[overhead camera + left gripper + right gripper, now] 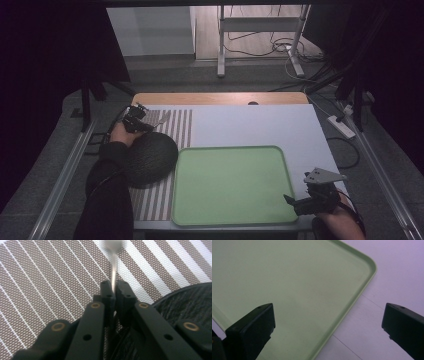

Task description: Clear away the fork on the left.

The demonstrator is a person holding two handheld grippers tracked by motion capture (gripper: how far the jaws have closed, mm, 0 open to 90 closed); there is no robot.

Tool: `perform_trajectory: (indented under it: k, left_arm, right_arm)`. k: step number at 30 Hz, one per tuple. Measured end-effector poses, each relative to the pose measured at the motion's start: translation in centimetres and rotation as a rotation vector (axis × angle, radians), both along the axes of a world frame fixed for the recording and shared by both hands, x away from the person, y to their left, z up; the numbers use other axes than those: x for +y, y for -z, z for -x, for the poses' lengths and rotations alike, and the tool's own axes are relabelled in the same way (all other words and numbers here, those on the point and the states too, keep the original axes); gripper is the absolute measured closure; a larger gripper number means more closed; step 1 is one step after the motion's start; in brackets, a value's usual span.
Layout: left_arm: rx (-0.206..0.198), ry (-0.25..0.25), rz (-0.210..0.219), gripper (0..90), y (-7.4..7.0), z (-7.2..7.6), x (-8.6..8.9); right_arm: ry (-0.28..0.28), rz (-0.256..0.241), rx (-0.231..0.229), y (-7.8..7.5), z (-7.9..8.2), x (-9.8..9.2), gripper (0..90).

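On the striped mat (172, 125), left tongs (113, 291) clamp a thin spoon handle (114, 270) — right tongs (328, 322) gape above the green tray (287, 277).

No legible text, label, brand, number or sign is found on any surface. The green tray (231, 186), the striped mat (175, 126) beside it and the worktop (260, 125) under the tray carry no readable markings. Both grippers likewise bear none.

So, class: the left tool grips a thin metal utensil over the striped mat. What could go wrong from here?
1. The utensil is pinched only at its thin handle by the left tool, so it may twist or slip.
2. The dark round object sits close by and could get knocked.
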State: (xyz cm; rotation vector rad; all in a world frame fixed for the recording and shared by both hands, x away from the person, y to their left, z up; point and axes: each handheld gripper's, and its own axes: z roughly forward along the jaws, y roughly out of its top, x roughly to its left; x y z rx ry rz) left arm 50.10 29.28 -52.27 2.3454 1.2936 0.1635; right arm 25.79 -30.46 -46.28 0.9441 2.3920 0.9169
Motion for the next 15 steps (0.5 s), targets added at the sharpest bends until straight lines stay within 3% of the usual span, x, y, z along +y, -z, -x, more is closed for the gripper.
perform_trajectory:
  k: [8,15]
  left_arm:
    - [0.010,-0.015,-0.037,84.5,-0.6,0.3,1.2]
    - [-0.001,-0.067,-0.023,84.5,-1.9,1.7,3.7]
  right_arm:
    - [-0.001,-0.004,-0.001,0.0,0.0,-0.1,0.0]
    - [-0.002,-0.003,-0.001,0.0,0.0,-0.1,0.0]
